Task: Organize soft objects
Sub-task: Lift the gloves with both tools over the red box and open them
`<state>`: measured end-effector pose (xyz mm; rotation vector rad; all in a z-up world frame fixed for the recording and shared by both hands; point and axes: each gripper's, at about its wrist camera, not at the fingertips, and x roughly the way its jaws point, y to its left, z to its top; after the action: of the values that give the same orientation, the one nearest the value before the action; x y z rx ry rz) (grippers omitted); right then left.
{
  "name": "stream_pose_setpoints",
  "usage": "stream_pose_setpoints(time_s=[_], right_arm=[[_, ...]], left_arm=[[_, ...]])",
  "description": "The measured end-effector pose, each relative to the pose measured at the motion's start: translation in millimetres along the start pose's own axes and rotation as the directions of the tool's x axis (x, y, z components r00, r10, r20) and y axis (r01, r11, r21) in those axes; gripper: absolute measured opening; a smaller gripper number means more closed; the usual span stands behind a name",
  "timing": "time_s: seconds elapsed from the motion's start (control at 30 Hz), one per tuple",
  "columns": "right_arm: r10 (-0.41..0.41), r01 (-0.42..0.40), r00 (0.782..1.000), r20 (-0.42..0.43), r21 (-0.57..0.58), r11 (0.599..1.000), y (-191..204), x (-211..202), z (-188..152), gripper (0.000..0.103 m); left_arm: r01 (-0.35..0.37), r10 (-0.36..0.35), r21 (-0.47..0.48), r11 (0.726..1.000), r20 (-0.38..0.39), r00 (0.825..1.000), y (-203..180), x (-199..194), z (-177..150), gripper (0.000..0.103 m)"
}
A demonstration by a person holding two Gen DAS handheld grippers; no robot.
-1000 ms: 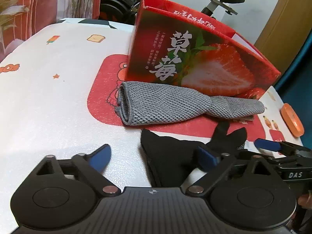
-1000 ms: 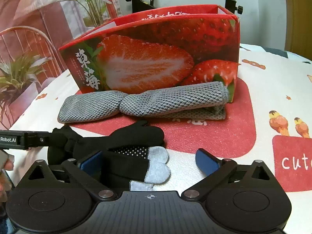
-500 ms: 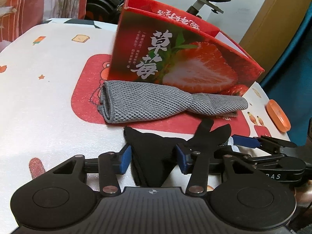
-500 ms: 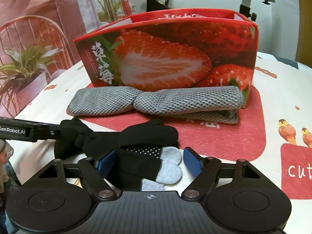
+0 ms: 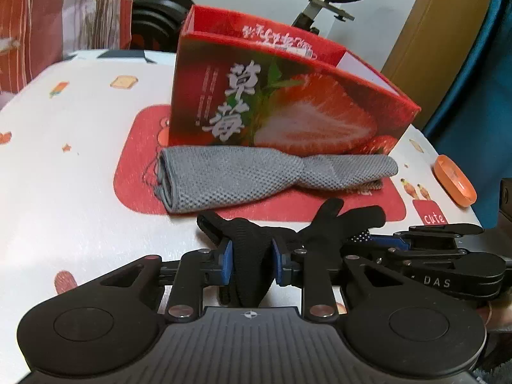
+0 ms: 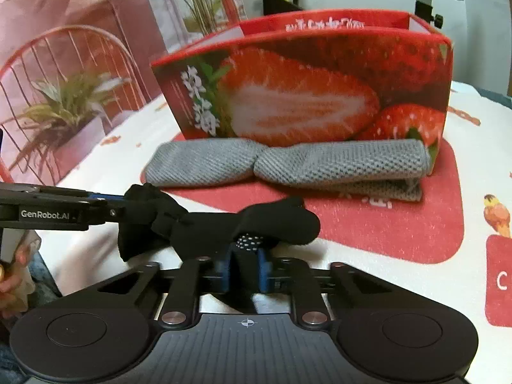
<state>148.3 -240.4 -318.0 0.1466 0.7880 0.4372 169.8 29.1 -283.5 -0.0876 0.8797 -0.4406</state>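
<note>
Gloves (image 5: 252, 249) are pinched at both ends right now: left gripper (image 5: 251, 257) is clamped on the cuff end, right gripper (image 6: 244, 268) is clamped on the finger end. They're stretched sideways between the two, low over the table (image 5: 80, 172). Strawberry box (image 5: 288, 108) sits straight ahead of both, with the rolled grey towel (image 5: 256, 176) lying in between, parallel to the gloves. So my guess is they go up and forward over the towel, both hands about equally close.
</note>
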Motion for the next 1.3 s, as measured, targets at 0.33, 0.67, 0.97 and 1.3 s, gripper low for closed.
stream_pose_setpoints(time_s=[0.33, 0.67, 0.97, 1.3], right_arm=[[0.039, -0.037, 0.989, 0.143, -0.016, 0.999, 3, -34, 21, 0.011], [0.03, 0.002, 0.963, 0.268, -0.118, 0.993, 13, -69, 76, 0.011], [-0.014, 0.055, 0.949, 0.315, -0.12, 0.991, -1, -79, 143, 0.011], [-0.104, 0.137, 0.968, 0.229, -0.135, 0.981, -35, -19, 215, 0.011]], left_arm=[[-0.002, -0.001, 0.029, 1.0, 0.12, 0.993, -10, -31, 12, 0.025], [0.0, -0.021, 0.08, 0.997, 0.257, 0.966, -30, -66, 51, 0.025], [0.027, -0.068, 0.125, 0.992, 0.344, 0.936, -48, -72, 109, 0.025], [-0.014, -0.048, 0.18, 0.984, 0.337, 0.94, -53, -19, 174, 0.025]])
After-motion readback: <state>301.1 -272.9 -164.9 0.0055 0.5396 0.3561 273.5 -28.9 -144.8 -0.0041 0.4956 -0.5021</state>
